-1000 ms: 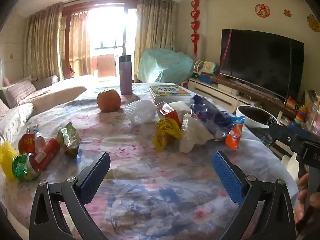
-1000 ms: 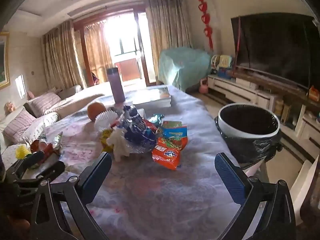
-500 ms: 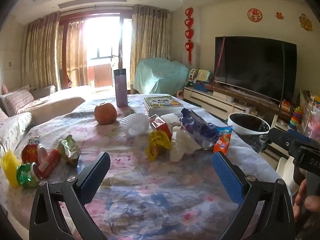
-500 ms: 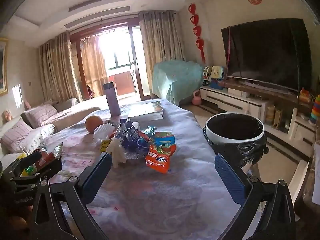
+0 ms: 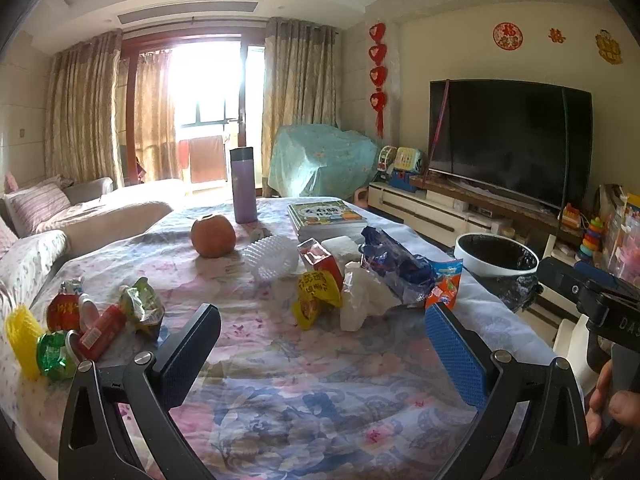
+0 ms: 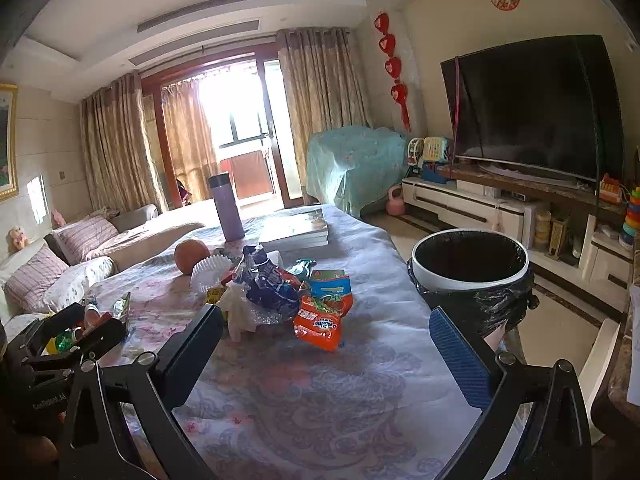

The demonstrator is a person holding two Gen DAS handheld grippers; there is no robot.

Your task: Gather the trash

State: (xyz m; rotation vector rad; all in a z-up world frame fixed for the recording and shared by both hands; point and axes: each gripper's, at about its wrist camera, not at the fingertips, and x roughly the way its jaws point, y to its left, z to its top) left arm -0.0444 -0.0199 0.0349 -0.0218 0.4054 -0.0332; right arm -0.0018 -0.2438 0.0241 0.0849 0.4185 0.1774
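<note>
Trash lies on a floral-cloth table (image 5: 280, 360). A middle pile holds a yellow wrapper (image 5: 314, 294), a white bag (image 5: 360, 296), a blue foil bag (image 5: 392, 260) and an orange snack packet (image 6: 320, 318). A left pile holds a red can (image 5: 100, 332), a green wrapper (image 5: 140, 308) and a yellow net (image 5: 20, 336). A white bin with a black liner (image 6: 470, 268) stands off the table's right edge. My left gripper (image 5: 320, 348) is open and empty, short of the piles. My right gripper (image 6: 326, 344) is open and empty, just before the orange packet.
An orange (image 5: 212, 236), a purple flask (image 5: 244, 184), a stack of books (image 5: 324, 216) and a white paper cup liner (image 5: 268, 256) sit at the table's far end. A sofa (image 5: 80, 216) is on the left, a TV (image 5: 508, 140) and its cabinet on the right.
Both grippers have drawn back and lifted, so the piles and bin look smaller and farther. Both stay open and empty.
</note>
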